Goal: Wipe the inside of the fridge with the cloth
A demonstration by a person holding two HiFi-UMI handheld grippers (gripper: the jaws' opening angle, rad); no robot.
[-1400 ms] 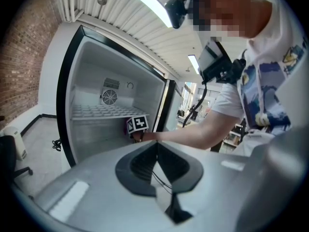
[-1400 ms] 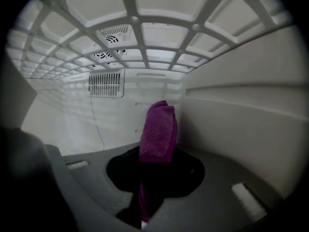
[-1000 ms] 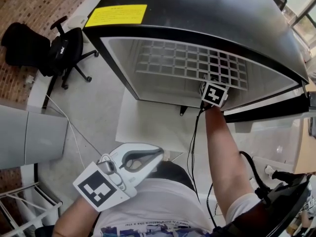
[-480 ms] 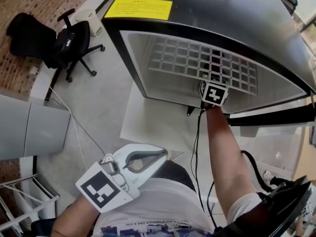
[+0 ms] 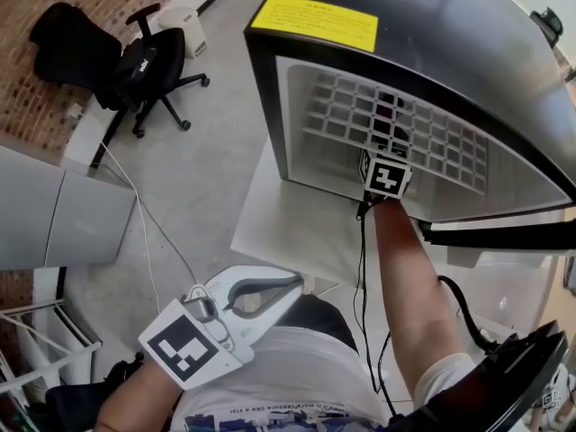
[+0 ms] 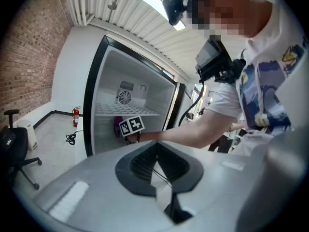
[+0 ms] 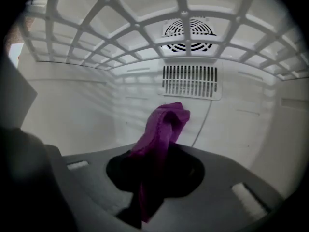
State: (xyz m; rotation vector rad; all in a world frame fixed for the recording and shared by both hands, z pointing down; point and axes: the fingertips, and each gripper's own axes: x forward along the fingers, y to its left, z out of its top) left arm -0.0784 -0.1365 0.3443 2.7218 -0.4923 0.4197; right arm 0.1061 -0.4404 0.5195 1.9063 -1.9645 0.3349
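The black fridge (image 5: 432, 25) stands open, white inside, with a white wire shelf (image 5: 396, 129). My right gripper (image 5: 382, 156) reaches in under that shelf, its marker cube (image 5: 387, 176) at the fridge mouth. It is shut on a purple cloth (image 7: 161, 134), which sticks up from the jaws toward the vented back wall (image 7: 190, 83). A bit of purple cloth (image 5: 385, 111) shows through the shelf. My left gripper (image 5: 292, 283) hangs low by the person's body, outside the fridge, shut with nothing in it. In the left gripper view the open fridge (image 6: 125, 105) and the right gripper's marker cube (image 6: 131, 125) show ahead.
A black office chair (image 5: 153, 66) stands on the grey floor to the left, with a cable (image 5: 144, 223) running across the floor. The fridge door (image 5: 504, 234) juts out at right. A fan grille (image 7: 188, 33) sits above the shelf (image 7: 120, 33) at the back.
The view has swung so the fridge sits further right and nearer. My right gripper stays under the shelf with the cloth. The left gripper has not moved.
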